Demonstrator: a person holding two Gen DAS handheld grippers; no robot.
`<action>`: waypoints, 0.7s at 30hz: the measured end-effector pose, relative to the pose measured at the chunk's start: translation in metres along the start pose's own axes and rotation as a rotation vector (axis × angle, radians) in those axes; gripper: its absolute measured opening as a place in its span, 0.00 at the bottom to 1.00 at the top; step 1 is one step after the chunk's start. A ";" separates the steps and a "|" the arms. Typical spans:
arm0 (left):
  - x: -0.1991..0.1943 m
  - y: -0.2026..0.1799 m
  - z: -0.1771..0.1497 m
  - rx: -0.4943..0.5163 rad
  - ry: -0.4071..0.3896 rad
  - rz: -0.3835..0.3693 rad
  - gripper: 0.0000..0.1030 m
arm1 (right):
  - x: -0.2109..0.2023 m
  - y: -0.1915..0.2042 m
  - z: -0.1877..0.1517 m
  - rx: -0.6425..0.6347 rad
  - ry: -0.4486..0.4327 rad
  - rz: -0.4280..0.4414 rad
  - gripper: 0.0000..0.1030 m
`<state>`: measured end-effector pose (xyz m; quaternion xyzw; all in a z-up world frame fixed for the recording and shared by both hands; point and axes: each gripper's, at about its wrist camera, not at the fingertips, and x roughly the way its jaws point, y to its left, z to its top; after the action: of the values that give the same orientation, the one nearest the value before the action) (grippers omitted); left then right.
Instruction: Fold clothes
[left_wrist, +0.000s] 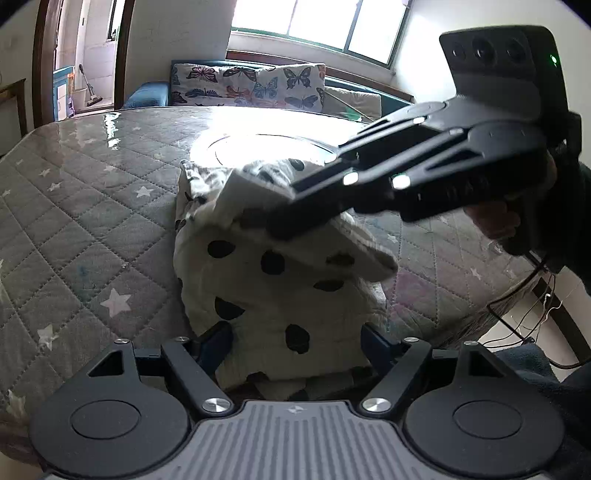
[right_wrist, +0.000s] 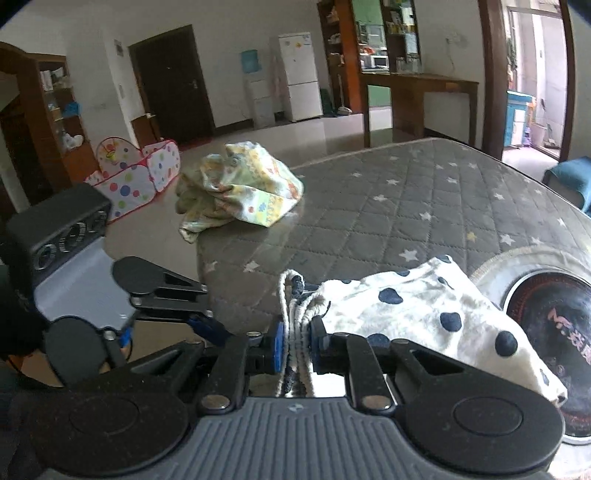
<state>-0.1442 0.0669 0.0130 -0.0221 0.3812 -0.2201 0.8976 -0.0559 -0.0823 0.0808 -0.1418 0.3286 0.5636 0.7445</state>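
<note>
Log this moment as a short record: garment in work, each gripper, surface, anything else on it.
garment: white spotted garment, partly folded, on the table
right gripper: shut on the garment's bunched edge, drawstring between the fingers
left gripper: open, fingers either side of the garment's near end
surface: grey quilted table cover with stars
also on it: crumpled yellow patterned cloth at the far edge; round turntable beside the garment

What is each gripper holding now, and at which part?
The right gripper is shut on the spotted garment, pinching its bunched edge with the drawstring. The left gripper is open around the garment's near end and holds nothing.
</note>
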 end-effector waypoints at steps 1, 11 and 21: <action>0.000 0.000 -0.001 0.001 0.001 0.000 0.77 | 0.001 0.002 0.000 -0.006 0.001 0.010 0.12; 0.002 0.001 -0.003 0.007 -0.003 -0.005 0.79 | 0.029 0.025 -0.016 -0.072 0.095 0.106 0.16; 0.003 0.002 -0.004 0.015 -0.006 -0.015 0.79 | -0.010 0.022 -0.024 -0.001 0.072 0.132 0.35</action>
<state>-0.1442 0.0680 0.0079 -0.0187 0.3768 -0.2295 0.8972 -0.0856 -0.0967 0.0735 -0.1401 0.3636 0.6061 0.6934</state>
